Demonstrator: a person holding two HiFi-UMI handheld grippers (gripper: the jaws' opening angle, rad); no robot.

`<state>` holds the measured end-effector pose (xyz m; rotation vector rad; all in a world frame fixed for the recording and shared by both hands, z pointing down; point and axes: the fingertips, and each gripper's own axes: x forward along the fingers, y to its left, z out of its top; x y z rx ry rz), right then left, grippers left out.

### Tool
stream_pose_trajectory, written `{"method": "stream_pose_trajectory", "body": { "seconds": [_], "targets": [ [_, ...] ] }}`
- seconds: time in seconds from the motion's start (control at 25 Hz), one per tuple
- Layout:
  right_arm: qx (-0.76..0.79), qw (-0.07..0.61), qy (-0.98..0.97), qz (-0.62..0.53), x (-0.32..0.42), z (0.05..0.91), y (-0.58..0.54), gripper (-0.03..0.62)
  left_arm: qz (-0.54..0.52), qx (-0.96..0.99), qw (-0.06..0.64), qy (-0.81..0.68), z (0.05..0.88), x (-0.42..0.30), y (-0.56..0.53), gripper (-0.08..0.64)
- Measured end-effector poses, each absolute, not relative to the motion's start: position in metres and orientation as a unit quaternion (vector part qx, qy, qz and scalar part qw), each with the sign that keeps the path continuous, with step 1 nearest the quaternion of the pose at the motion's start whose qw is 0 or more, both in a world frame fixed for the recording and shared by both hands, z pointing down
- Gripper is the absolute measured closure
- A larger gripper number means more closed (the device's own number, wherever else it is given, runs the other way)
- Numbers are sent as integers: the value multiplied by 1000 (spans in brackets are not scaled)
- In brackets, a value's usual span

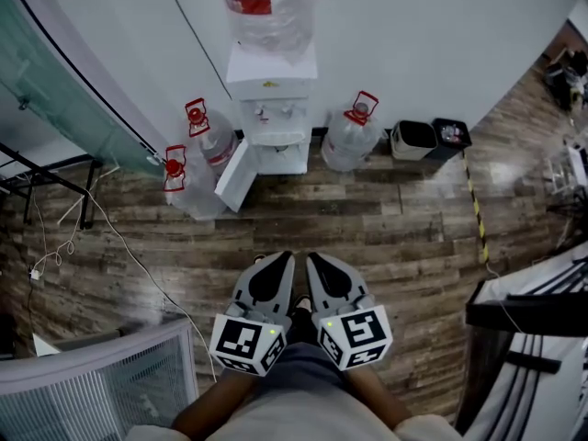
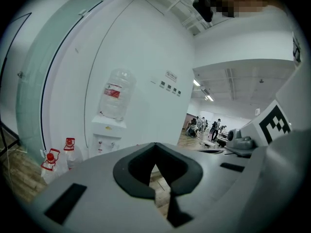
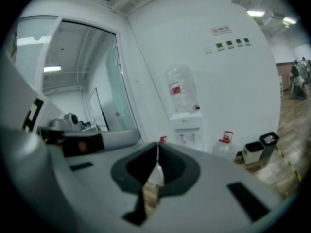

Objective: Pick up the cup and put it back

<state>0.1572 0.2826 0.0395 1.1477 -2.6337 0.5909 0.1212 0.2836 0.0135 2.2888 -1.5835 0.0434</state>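
Hand-held grippers (image 1: 283, 257) (image 1: 310, 257): 2, closed | dispenser (image 1: 271, 90): 1 | floor bottles (image 1: 213, 143) (image 1: 190, 189) (image 1: 349, 143): 3

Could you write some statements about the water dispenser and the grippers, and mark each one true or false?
1. The lower door of the water dispenser is open. True.
2. The dispenser carries no bottle. False: a bottle stands on top.
3. The left gripper and the right gripper both have shut, empty jaws. True.
4. The bins stand left of the dispenser. False: they stand to its right.
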Motion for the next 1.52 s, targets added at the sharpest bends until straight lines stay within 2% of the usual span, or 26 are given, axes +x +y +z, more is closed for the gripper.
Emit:
{"method": "stream_pose_trajectory", "body": {
  "seconds": [0.88, 1.16, 1.52],
  "targets": [
    [399, 106, -894, 175, 87, 26, 180, 568, 2, 812, 180, -556, 10, 47, 176, 554],
    [402, 110, -897, 146, 57, 11, 143, 568, 4, 819, 140, -556, -10, 21, 140, 554],
    [412, 101, -896, 127, 23, -3, 115, 568, -17, 830, 131, -541, -23, -10, 108, 554]
  ]
}}
